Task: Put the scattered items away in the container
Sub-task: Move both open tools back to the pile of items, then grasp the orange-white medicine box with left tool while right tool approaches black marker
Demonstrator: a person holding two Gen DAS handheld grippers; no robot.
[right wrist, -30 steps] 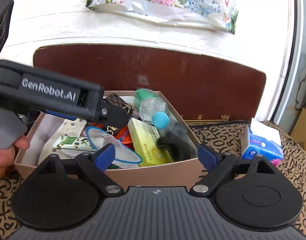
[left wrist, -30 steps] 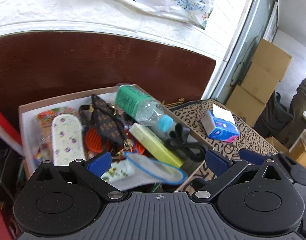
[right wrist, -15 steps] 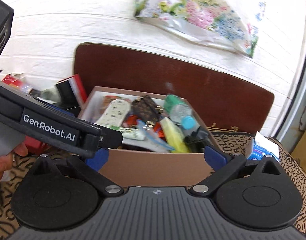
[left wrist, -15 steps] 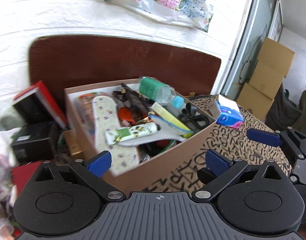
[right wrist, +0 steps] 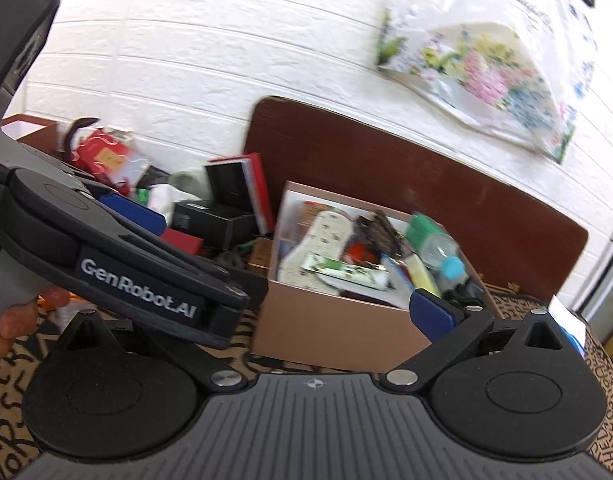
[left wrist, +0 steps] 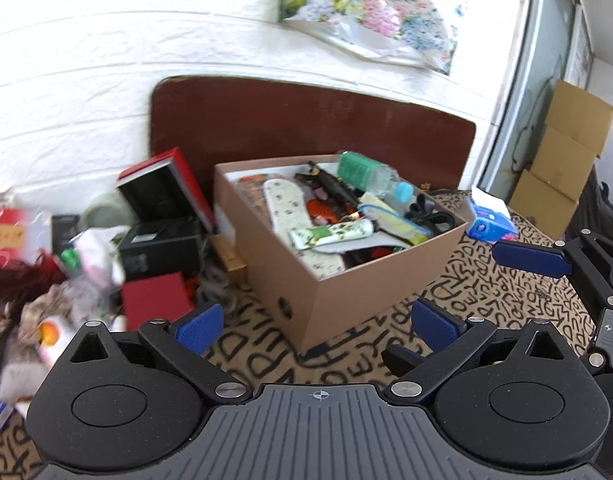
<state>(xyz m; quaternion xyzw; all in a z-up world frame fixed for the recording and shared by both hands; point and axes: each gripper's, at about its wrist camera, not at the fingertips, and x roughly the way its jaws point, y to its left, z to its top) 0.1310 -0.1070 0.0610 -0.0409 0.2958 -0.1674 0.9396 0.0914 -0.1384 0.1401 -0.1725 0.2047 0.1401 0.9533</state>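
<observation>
Both wrist views toward box [left wrist: 346, 280] (shared)

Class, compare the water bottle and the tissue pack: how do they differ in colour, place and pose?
The water bottle is clear with a green label and blue cap; the tissue pack is blue with white tissue sticking out. The bottle lies tilted inside the box on other items; the pack sits outside it, flat on the patterned cloth. Neither is held.

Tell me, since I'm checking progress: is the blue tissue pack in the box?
Out. The blue tissue pack lies on the patterned cloth beside the cardboard box.
</observation>
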